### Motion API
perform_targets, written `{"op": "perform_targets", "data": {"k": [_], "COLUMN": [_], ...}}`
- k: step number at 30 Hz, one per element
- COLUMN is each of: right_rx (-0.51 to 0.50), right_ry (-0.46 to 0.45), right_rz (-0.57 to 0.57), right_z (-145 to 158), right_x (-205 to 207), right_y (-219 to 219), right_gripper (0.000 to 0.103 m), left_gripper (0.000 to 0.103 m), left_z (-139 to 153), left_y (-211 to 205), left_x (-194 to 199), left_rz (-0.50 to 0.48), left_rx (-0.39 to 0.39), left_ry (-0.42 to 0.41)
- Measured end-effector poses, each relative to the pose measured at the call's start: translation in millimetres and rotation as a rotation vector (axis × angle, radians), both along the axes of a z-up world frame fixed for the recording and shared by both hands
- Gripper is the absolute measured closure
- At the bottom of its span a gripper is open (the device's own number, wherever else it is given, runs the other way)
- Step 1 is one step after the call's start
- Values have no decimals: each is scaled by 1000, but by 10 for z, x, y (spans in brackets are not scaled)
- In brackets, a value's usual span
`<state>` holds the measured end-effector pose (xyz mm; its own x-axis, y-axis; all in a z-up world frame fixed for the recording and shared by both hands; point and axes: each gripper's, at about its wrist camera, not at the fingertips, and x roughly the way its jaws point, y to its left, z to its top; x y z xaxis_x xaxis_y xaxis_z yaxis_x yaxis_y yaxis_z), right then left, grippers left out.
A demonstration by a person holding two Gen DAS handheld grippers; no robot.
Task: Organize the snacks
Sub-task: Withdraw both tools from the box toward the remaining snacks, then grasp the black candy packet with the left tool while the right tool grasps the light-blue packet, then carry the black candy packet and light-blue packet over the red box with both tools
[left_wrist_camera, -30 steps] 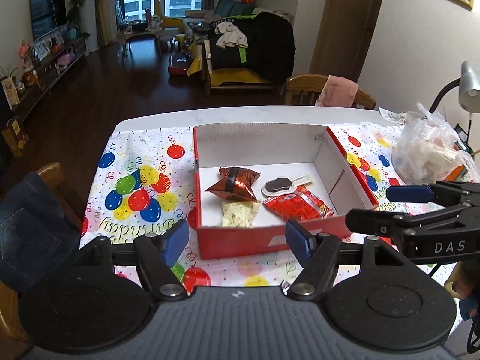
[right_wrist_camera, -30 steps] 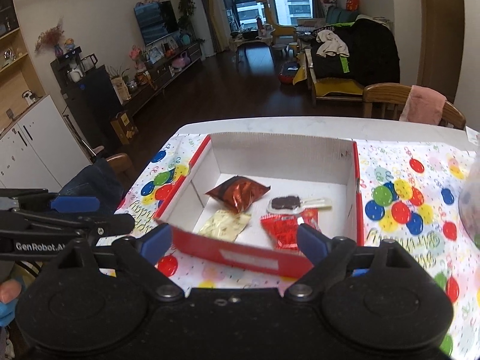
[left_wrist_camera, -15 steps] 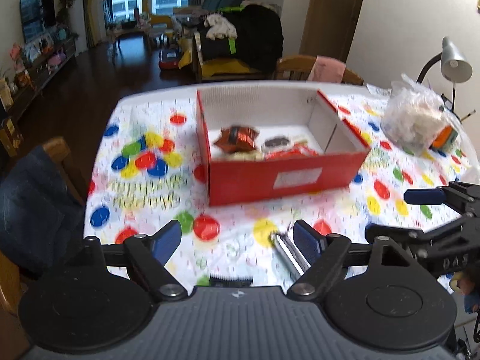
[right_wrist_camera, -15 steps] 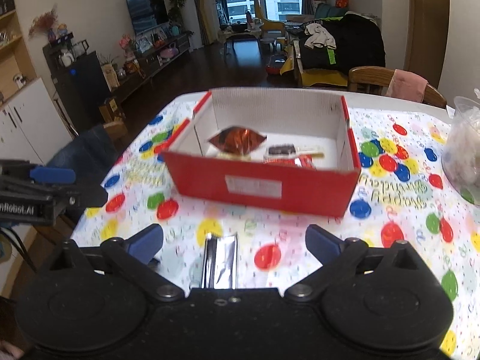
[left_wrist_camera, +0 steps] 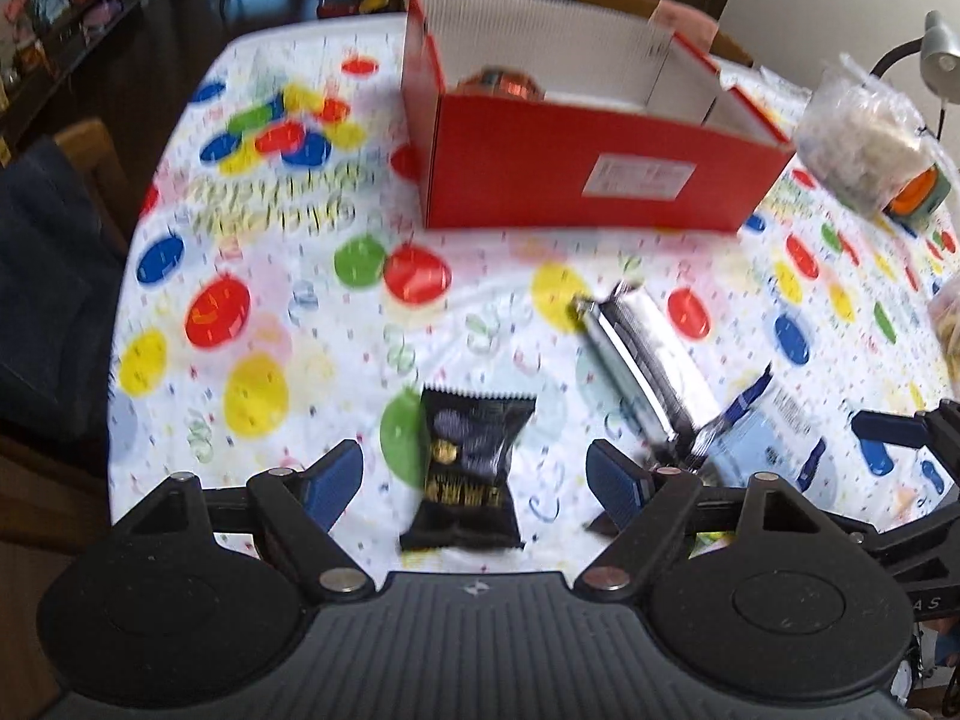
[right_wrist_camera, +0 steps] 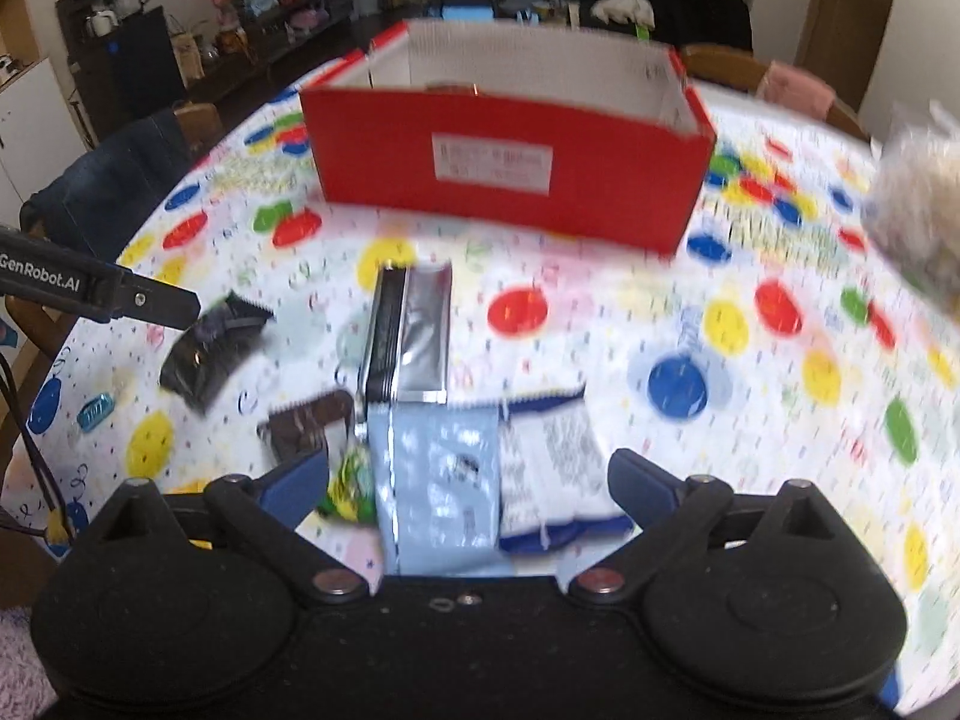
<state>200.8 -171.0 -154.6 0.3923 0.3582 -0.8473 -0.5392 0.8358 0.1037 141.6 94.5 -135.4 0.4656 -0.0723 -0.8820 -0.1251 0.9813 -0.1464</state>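
Pulled back from red box [left_wrist_camera: 594, 180], now low over loose snacks. Left gripper [left_wrist_camera: 474, 480] spread astride black packet [left_wrist_camera: 471, 468] at 6 o'clock; right gripper [right_wrist_camera: 468, 480] spread, closing, over pale-blue packet [right_wrist_camera: 441, 480]. Light, crinkly, slippery: pinch mid-body.

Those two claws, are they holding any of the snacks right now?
No. The left claw is open over a black packet, the right claw open over a pale blue packet; neither is gripped.

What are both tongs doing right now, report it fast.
Left tongs: open, holding nothing; a black snack packet lies on the tablecloth between the fingers.
Right tongs: open, holding nothing; pale blue packets lie between the fingers; jaws just narrowed slightly.
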Motion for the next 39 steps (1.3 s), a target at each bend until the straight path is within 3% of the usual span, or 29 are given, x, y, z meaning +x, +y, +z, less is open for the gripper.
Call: {"op": "perform_targets", "data": {"k": [6, 16, 18, 20, 27, 32, 39], "right_rx": [-15, -69, -83, -79, -82, -73, -34], "right_ry": [59, 43, 35, 37, 39, 53, 69], "right_rz": [-7, 26, 32, 34, 39, 29, 20], "right_z": [-168, -246, -241, -229, -219, -202, -126], "right_x": [-37, -64, -64, -63, -92, -94, -109], "right_y": [34, 151, 166, 169, 174, 160, 124], "right_gripper": [20, 34, 45, 50, 56, 57, 57], "left_gripper": [21, 23, 35, 40, 60, 68, 69], "left_z": [-177, -299, -322, -344, -391, -379, -346], "left_y": [14, -4, -17, -28, -32, -54, -41], "left_x": [33, 136, 160, 176, 183, 172, 132], "left_rz": [-9, -22, -29, -33, -39, -43, -33], "left_rx": [-9, 22, 27, 27, 20, 29, 11], "left_ry": [52, 71, 84, 96, 117, 112, 109]}}
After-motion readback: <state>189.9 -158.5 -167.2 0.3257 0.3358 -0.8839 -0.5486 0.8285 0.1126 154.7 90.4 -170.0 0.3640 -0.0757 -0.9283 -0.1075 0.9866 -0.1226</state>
